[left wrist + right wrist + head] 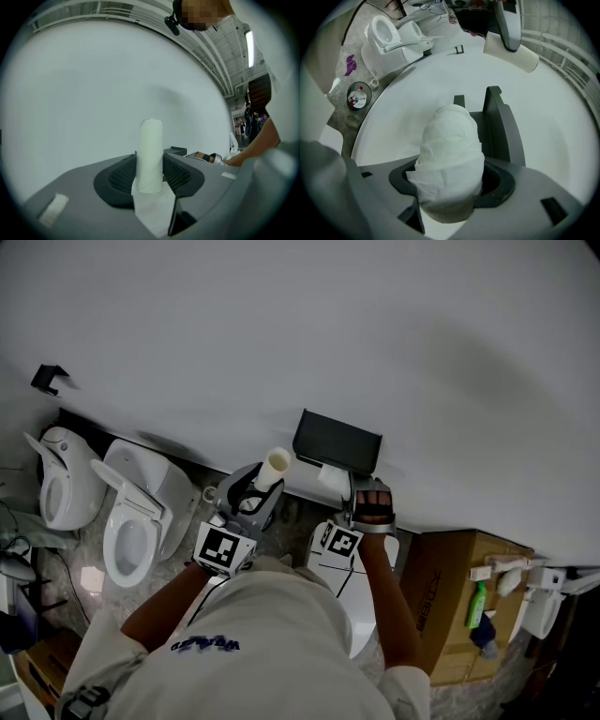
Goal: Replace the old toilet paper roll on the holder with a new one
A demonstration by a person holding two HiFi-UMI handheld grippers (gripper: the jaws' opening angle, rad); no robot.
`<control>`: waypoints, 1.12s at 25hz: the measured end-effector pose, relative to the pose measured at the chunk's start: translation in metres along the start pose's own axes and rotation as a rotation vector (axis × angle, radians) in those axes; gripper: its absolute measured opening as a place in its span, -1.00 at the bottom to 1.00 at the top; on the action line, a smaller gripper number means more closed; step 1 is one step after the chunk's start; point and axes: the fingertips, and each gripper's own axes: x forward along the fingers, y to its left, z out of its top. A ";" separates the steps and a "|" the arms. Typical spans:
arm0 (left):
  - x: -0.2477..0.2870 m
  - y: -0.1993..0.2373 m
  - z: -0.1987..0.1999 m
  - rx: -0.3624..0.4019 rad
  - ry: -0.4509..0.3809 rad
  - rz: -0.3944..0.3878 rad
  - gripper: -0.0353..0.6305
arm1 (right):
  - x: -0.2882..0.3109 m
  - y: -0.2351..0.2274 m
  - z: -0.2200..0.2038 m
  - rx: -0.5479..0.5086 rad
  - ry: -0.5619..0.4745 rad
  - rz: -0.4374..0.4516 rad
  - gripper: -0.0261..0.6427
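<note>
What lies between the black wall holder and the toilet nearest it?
Head view: the left hand-held gripper, shut on the empty cardboard tube, stands between toilet and holder.

Left gripper (150,177): dark grey, both jaws closed on one item.
Pale cardboard toilet-paper tube (151,150), upright, pinched between ribbed black pads (123,176). White tissue remnant (152,211) hangs from its base. Plain white wall (79,93) behind. Person's bare forearm (262,140) at right edge.

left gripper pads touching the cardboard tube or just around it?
Touching. In the left gripper view, the left gripper's pads press both sides of the cardboard tube, no gap.
</note>
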 end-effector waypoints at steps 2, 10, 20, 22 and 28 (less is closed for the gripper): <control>-0.001 0.001 -0.002 0.002 0.005 0.002 -0.35 | 0.001 0.000 0.004 0.000 -0.010 0.002 -0.04; -0.004 0.005 -0.003 -0.006 0.008 0.017 -0.35 | 0.005 -0.005 0.020 0.003 -0.041 -0.006 -0.04; -0.003 0.005 -0.002 0.009 0.013 0.013 -0.35 | 0.006 -0.003 0.030 0.007 -0.053 0.006 -0.04; -0.003 0.004 -0.003 0.009 0.015 0.012 -0.35 | 0.007 -0.004 0.035 0.010 -0.055 0.005 -0.04; -0.005 0.005 -0.003 0.002 0.015 0.020 -0.35 | 0.008 -0.005 0.042 0.010 -0.065 0.005 -0.04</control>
